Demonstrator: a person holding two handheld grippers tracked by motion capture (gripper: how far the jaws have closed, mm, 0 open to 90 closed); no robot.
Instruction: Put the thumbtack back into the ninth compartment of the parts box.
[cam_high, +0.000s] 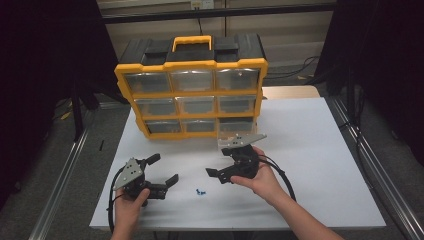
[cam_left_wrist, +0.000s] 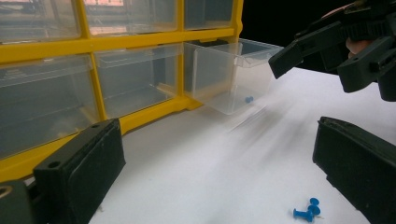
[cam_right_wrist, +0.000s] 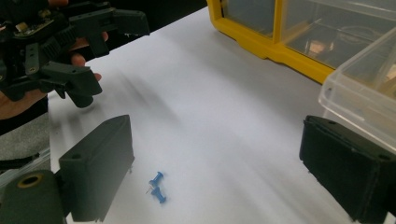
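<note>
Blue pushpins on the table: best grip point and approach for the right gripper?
Take one blue pushpin by its plastic head, coming down from above with the open right gripper. Both pins lie flat and touching, needles too thin to pinch, so probably straddle one head.

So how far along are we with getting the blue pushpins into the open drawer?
One pushpin already lies in the pulled-out drawer. Both the left gripper and right gripper are open and empty. Two pushpins remain on the table; the drawer is still open.

White table (cam_high: 320, 150) with organizer (cam_high: 192, 90), blue pushpins (cam_high: 200, 191)
</note>
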